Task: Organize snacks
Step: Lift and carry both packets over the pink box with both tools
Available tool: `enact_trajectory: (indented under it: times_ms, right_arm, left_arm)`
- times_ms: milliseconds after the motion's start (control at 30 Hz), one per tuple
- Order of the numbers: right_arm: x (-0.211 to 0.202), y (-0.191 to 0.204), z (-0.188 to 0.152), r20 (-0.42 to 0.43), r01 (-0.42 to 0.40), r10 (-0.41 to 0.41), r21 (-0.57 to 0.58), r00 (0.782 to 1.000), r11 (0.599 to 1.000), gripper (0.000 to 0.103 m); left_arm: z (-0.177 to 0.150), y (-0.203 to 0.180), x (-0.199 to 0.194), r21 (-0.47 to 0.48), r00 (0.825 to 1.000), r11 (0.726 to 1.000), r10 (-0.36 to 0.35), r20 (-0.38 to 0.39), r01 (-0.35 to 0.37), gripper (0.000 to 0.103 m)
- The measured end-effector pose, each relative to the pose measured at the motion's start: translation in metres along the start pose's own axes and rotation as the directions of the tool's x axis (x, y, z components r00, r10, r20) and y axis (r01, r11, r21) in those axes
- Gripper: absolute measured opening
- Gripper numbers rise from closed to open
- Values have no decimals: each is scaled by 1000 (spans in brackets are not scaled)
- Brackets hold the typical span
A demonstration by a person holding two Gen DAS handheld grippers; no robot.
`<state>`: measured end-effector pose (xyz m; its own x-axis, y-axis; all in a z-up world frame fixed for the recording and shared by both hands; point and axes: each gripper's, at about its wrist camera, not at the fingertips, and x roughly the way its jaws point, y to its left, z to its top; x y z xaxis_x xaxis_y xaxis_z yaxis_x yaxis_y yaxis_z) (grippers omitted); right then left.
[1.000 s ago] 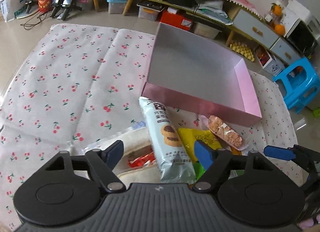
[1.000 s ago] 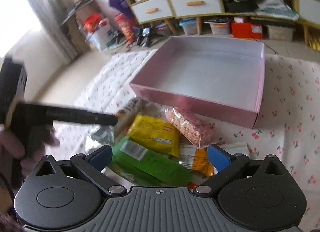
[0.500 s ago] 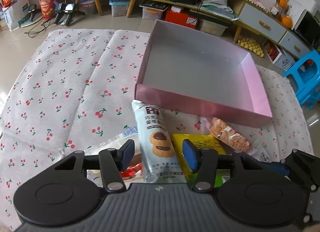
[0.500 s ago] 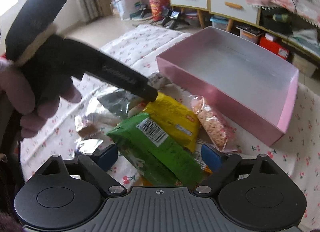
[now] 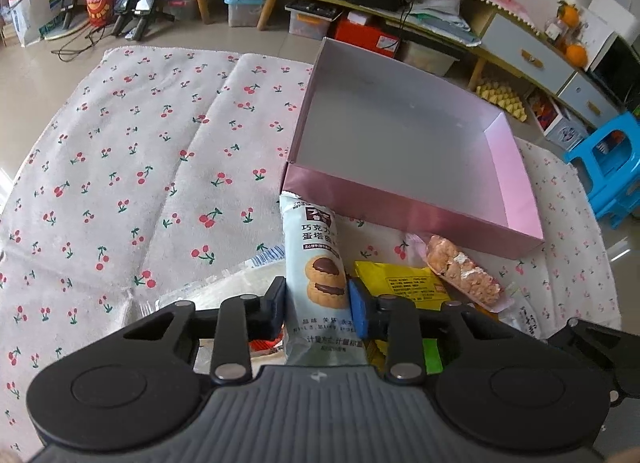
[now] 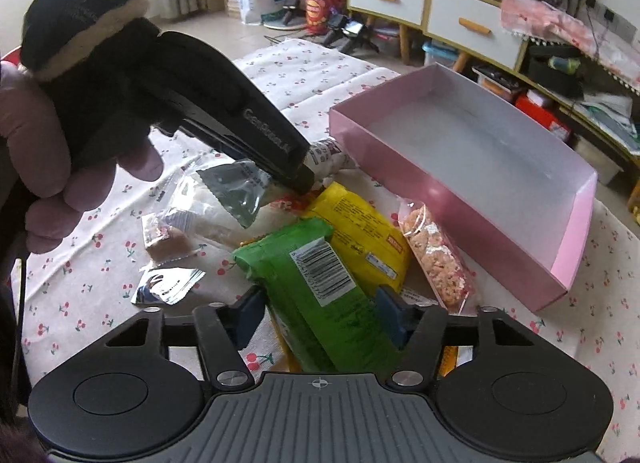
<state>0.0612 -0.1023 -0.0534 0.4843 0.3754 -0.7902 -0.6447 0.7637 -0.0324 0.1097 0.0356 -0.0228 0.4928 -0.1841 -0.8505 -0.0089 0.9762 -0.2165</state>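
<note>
A pile of snack packs lies on the cherry-print cloth in front of an empty pink box (image 5: 412, 219) (image 6: 448, 191). My left gripper (image 5: 318, 307) is shut on a pale blue cookie pack (image 5: 316, 259), whose far end reaches the box's near corner. My right gripper (image 6: 320, 315) straddles a green pack (image 6: 320, 295), jaws partly closed, close to its sides. A yellow pack (image 6: 360, 223) (image 5: 400, 283) and a clear pack of pink crisps (image 6: 434, 259) (image 5: 460, 267) lie beside them.
Small clear and silver wrappers (image 6: 176, 235) lie left of the pile. The left gripper's body and the hand holding it (image 6: 120, 103) fill the right view's left side. Cabinets, bins and a blue stool (image 5: 608, 175) stand beyond the cloth.
My left jaws have closed onto the pale blue cookie pack. My right gripper moved over the green pack and its jaws narrowed around it.
</note>
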Motion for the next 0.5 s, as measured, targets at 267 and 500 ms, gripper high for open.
enact_trajectory:
  times_ms: [267, 500]
  right_arm:
    - [-13, -17, 8, -19, 20, -16, 216, 1000, 976, 49]
    - [-22, -31, 9, -5, 29, -29, 340, 1000, 940, 48]
  left_arm:
    - [-1, 6, -9, -20, 999, 999, -38, 15, 39, 28]
    - [0, 10, -16, -30, 997, 997, -63, 35, 64, 28]
